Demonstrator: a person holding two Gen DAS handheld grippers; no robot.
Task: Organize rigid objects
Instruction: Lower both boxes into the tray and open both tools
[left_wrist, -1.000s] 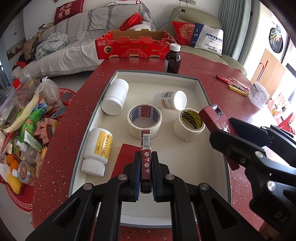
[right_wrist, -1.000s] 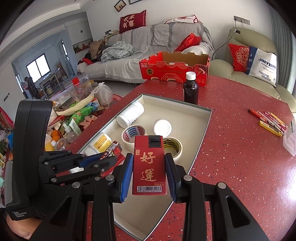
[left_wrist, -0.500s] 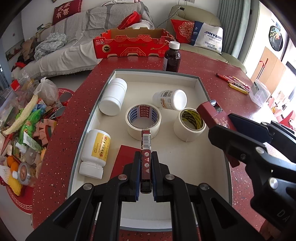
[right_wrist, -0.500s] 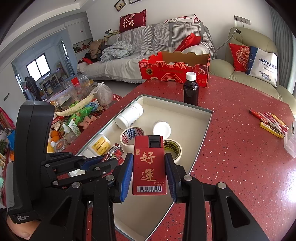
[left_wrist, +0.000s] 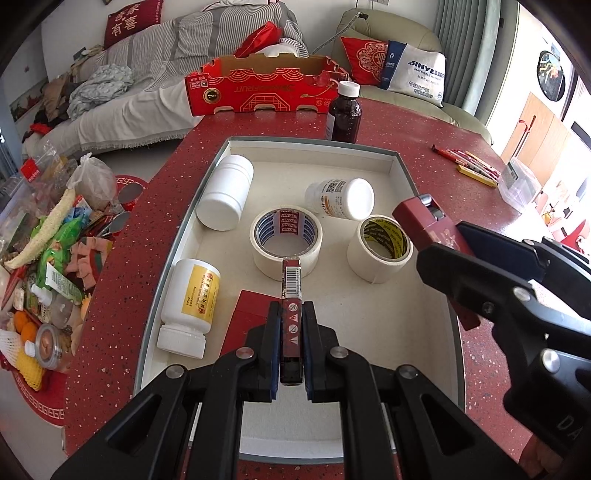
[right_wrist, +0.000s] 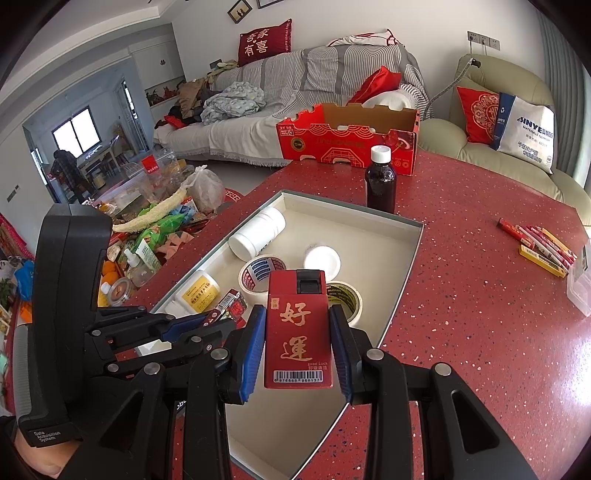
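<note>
The left claw (left_wrist: 291, 343) is clamped on a narrow red lighter (left_wrist: 291, 295) held edge-up, its barcode end pointing toward the far side, above the near part of the shallow tray (left_wrist: 400, 166). The right claw (right_wrist: 297, 350) is clamped on a wider red lighter (right_wrist: 297, 332) with gold characters on its face, held over the tray's right rim.

In the tray lie a white bottle (left_wrist: 225, 192) at the far left, a white bottle with a yellow label (left_wrist: 190, 302) at the near left, and a third white bottle (left_wrist: 341, 199) on its side toward the far right. Two rolls of tape sit in the middle: one with a blue-printed core (left_wrist: 286, 242) and, just right of it, one with a yellow-printed core (left_wrist: 380, 249). A flat red box (left_wrist: 247, 325) lies under the left claw.

On the red surface (right_wrist: 461, 314), a dark bottle (right_wrist: 381, 181) stands upright beyond the tray's far rim, with a red carton (right_wrist: 347, 138) behind it. Pens (right_wrist: 535, 245) lie well to the right.
</note>
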